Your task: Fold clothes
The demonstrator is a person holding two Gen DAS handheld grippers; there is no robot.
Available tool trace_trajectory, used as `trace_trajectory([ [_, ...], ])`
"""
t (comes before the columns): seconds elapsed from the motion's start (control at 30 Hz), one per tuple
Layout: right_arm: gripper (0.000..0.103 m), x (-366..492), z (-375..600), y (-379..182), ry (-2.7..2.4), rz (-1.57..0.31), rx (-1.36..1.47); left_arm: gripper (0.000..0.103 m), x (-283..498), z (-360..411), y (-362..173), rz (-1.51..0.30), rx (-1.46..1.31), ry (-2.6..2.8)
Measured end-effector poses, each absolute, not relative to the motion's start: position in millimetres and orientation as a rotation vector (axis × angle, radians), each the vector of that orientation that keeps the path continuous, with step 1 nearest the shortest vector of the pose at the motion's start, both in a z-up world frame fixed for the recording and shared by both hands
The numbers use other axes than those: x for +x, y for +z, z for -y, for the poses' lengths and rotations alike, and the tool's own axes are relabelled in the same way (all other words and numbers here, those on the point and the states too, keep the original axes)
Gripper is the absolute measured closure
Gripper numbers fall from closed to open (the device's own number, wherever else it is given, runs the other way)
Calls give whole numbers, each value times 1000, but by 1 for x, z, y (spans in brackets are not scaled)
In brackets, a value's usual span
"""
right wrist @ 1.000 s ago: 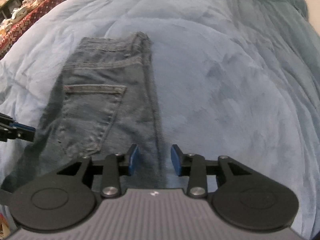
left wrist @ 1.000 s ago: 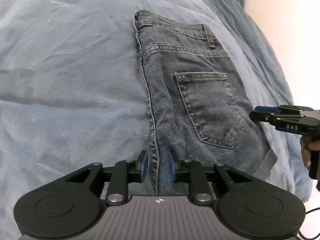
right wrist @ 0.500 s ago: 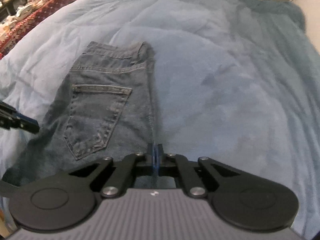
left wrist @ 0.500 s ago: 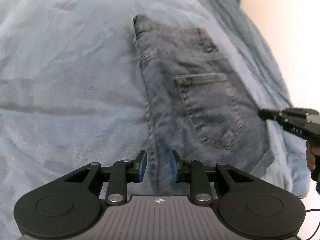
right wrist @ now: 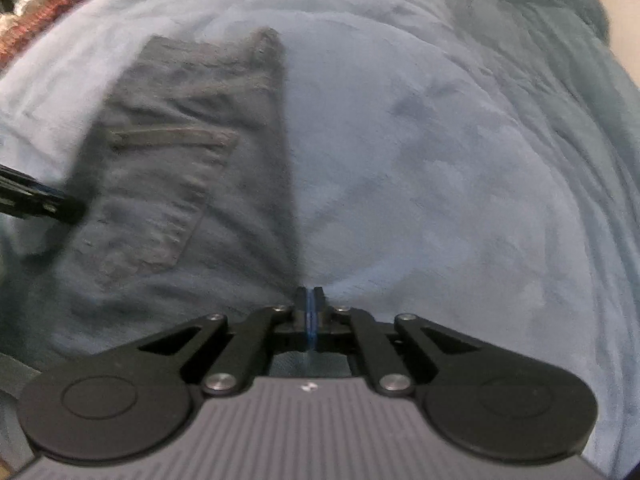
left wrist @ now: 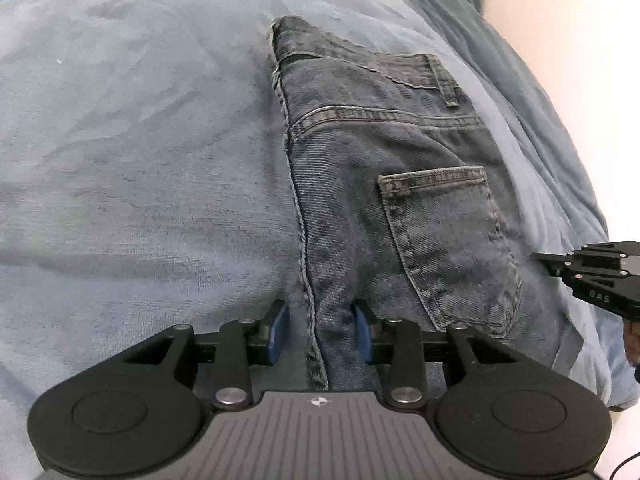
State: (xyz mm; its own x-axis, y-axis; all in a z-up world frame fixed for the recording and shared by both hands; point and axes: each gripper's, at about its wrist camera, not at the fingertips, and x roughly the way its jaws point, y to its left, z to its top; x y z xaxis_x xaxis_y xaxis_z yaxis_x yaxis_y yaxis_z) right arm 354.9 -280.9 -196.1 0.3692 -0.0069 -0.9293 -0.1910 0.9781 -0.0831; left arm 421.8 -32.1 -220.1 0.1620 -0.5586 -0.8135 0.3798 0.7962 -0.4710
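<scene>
On the bed, across a pale blue blanket (left wrist: pixel 132 168), I see the folded jeans (left wrist: pixel 372 184) lying flat, waistband at the far end and a back pocket (left wrist: pixel 444 240) facing up. From my left wrist camera the jeans run from about 12 o'clock down to 6 o'clock, slightly right of centre, their stitched side seam heading straight toward me.

My left gripper (left wrist: pixel 320 330) is released: its jaws have just been opening and now stand apart, straddling that seam edge at 6 o'clock with the denim between them, the blue pads (left wrist: pixel 280 328) not pressing on it.

At 3 o'clock in that view my right gripper (left wrist: pixel 540 257) reaches in from the side, its tips at the opposite long edge of the jeans. Through its own camera, which is blurred, the right gripper (right wrist: pixel 309 300) is clenched, the pads together at the jeans' right-hand edge where denim meets blanket. I cannot tell whether any fabric is caught between them. The left gripper's tip (right wrist: pixel 60 204) shows at 9 o'clock there.
</scene>
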Motion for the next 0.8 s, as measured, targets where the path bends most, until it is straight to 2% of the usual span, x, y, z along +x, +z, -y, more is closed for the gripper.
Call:
trace_trajectory([
  [0.2,101,341,287,-169,112,-1151,-126,67,402,19,-194,-1271,-152,-648],
  [0.23,101,338,281,-163,124,-1133,-129,71,396,17,-189,-1276,-155,-644],
  [0.37,99,331,248,-152,201,-1082,-150,72,372,22,-174,-1253,-132,-684],
  [0.6,100,310,255,-185,186,-1129,-143,69,329,34,-202,-1271,99,-729],
  [0.8,102,296,271,-183,161,-1155,-138,69,319,4,-198,-1327,43,-731],
])
